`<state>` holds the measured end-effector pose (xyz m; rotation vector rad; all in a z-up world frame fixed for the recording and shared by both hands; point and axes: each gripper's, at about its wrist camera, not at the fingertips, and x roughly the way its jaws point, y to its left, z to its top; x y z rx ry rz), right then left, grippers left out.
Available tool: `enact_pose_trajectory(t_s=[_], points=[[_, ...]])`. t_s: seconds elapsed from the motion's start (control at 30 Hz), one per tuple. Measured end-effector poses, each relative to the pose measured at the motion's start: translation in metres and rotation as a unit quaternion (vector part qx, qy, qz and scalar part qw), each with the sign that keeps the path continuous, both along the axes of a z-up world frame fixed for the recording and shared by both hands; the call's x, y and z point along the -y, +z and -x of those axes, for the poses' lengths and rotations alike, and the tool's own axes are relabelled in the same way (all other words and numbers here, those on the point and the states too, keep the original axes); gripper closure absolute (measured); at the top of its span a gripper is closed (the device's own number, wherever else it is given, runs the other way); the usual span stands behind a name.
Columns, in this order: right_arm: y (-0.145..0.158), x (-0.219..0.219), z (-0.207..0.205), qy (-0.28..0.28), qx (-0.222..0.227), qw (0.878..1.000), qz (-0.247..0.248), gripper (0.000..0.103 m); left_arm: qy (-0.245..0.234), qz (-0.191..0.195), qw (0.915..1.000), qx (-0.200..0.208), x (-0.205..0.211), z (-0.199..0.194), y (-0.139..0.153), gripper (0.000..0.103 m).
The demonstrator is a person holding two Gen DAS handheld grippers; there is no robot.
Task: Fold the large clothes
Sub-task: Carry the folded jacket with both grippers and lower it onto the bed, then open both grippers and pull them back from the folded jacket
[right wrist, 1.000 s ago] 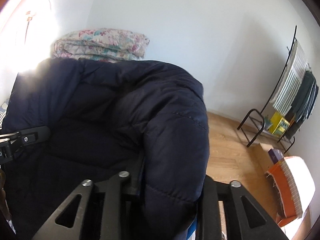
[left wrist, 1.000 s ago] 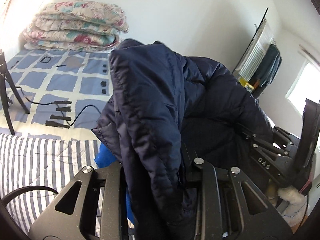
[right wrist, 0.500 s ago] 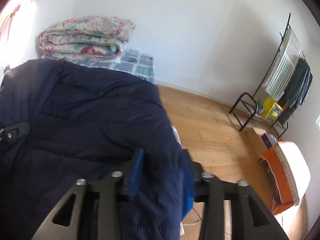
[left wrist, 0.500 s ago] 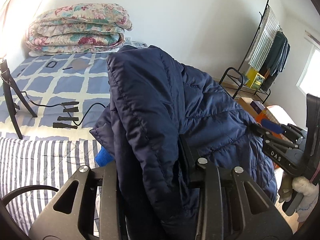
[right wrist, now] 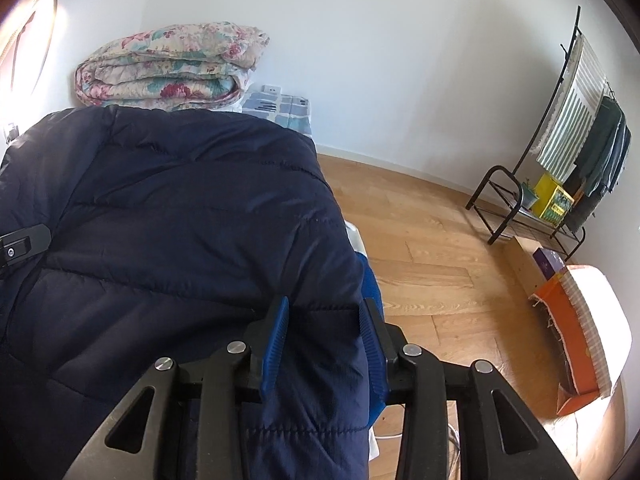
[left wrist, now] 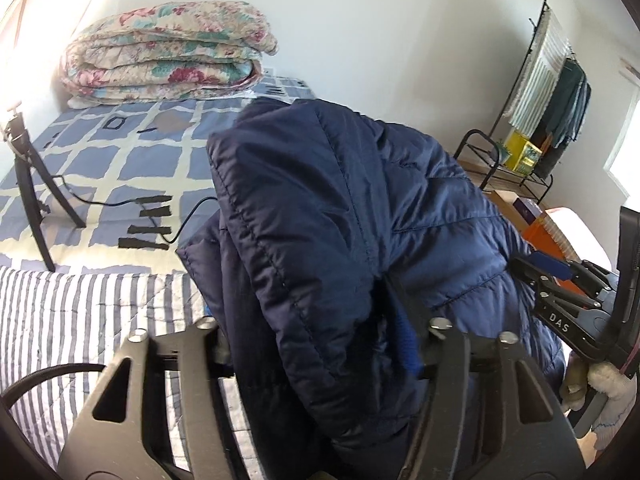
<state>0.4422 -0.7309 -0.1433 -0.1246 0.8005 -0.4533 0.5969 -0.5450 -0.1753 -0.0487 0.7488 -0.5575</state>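
Gripping navy jacket (right wrist: 180, 220) edge, hand-held grippers (right wrist: 324, 340)

Left wrist view: sits just behind the left gripper (left wrist: 320, 344), looking forward along its fingers, tilted slightly down over the bed (left wrist: 120, 160). Very near the jacket (left wrist: 340, 220), which fills the centre. The right gripper (left wrist: 560, 292) shows at the right edge.

Right wrist view: sits just behind the right gripper (right wrist: 324, 344), facing the same wall, angled down toward the wooden floor (right wrist: 420, 240). Jacket (right wrist: 180, 240) close up, filling the left half. A piece of the left gripper (right wrist: 24, 242) shows at the left edge.

Shared by both: jacket, folded quilt (left wrist: 168, 52) (right wrist: 172, 68) against the wall, drying rack (left wrist: 540, 92) (right wrist: 568, 128) at right, orange box (left wrist: 548, 236) (right wrist: 572, 340).
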Motion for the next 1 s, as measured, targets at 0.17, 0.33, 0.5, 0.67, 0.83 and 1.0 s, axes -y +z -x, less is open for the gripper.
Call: enact_pose_trajectory(t_s=[0.17,0.33,0.5,0.67,0.83,1.0], points=[[0.001,0.001,0.005,-0.010,0.001,1.000,-0.002,0.054,0.006,-0.012,0.9998,-0.017,-0.008,0.000,-0.002,0.031],[0.010,0.001,0.017,-0.020,0.011,1.000,-0.009,0.037,0.008,-0.037,0.9993,-0.009,-0.015,0.008,0.004,0.028],[0.028,-0.005,0.033,-0.018,0.028,0.999,-0.016,0.035,0.028,-0.032,0.9990,-0.015,-0.039,0.020,0.016,0.028],[0.049,-0.019,0.052,-0.015,0.039,0.999,-0.016,0.034,0.030,-0.026,0.9992,0.001,-0.064,0.046,0.045,0.028],[0.087,-0.041,0.080,-0.005,0.060,0.998,-0.019,0.031,0.021,-0.037,0.9986,0.032,-0.090,0.084,0.083,0.028],[0.128,-0.068,0.115,0.008,0.079,0.997,-0.020,0.028,0.011,-0.027,0.9974,0.066,-0.118,0.134,0.129,0.028]])
